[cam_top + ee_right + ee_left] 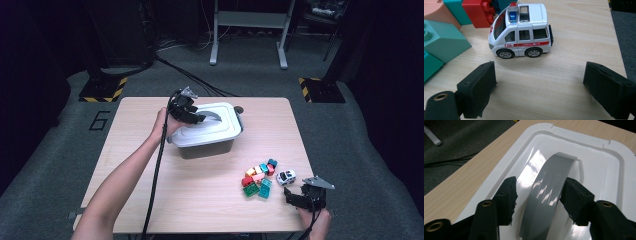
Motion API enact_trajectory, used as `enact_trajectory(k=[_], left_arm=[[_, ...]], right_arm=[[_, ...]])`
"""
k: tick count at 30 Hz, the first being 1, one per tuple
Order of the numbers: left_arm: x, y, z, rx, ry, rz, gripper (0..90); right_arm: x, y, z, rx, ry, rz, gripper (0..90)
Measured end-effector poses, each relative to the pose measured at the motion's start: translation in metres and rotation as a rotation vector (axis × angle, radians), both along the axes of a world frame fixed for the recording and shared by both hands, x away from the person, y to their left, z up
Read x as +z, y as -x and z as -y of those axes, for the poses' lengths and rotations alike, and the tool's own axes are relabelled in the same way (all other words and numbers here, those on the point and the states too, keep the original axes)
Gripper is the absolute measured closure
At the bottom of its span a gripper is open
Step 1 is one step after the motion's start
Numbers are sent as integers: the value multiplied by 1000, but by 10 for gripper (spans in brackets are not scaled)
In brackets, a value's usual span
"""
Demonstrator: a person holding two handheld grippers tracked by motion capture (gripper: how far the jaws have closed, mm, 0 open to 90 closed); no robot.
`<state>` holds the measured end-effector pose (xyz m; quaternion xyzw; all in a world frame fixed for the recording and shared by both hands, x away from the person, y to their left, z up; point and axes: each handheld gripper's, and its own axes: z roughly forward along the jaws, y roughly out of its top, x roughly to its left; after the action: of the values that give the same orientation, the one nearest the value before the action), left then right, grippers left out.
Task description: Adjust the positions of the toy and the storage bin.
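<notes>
Two grippers are at work on a wooden table (pixel 150 150). The left gripper (pixel 200 118) is up at the box (pixel 205 146), over its white lid (pixel 220 131). Its two black jaws sit on either side of the grey handle (pixel 549 195) on top of the lid. One jaw touches the side of the handle, and the other has a small gap next to it, so the jaws are a little apart and not squeezing it. The handle is a curved grey strap. In the left gripper view its long way runs from near the jaws away toward the far edge of the lid, and it arches up in the middle. The lid is on the box, so what is inside cannot be seen. The box is dark below the lid and stands near the middle of the table, toward the far side. The right gripper (pixel 295 197) is low at the near right corner of the table, with its jaws wide apart and nothing between them. Just past them stands a little white ambulance (pixel 521 31), side on, with its front toward the toy blocks (pixel 257 180). The blocks, red, green, teal and pink, lie in a small heap on the table beside it.
</notes>
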<state>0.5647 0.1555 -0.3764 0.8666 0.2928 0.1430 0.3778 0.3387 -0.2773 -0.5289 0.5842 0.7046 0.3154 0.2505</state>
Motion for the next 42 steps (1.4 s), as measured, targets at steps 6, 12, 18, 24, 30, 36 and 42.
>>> enact_trajectory(k=[6, 12, 18, 24, 30, 36, 42], left_arm=[[-1, 7, 2, 8, -11, 4, 598], [1, 17, 1, 12, -19, -25, 621], [2, 32, -1, 30, 5, -47, 583], [10, 24, 0, 5, 8, -24, 473], [11, 15, 8, -52, -6, -23, 520], [7, 19, 12, -61, -17, -27, 643], [8, 31, 14, -35, -11, -44, 670]], right_arm=[[0, 0, 0, 1, 0, 0, 105], [0, 0, 0, 1, 0, 0, 105], [0, 0, 0, 1, 0, 0, 105], [0, 0, 0, 6, 3, 3, 105], [0, 0, 0, 5, 1, 2, 106], [0, 0, 0, 6, 3, 3, 106], [0, 0, 0, 6, 3, 4, 107]])
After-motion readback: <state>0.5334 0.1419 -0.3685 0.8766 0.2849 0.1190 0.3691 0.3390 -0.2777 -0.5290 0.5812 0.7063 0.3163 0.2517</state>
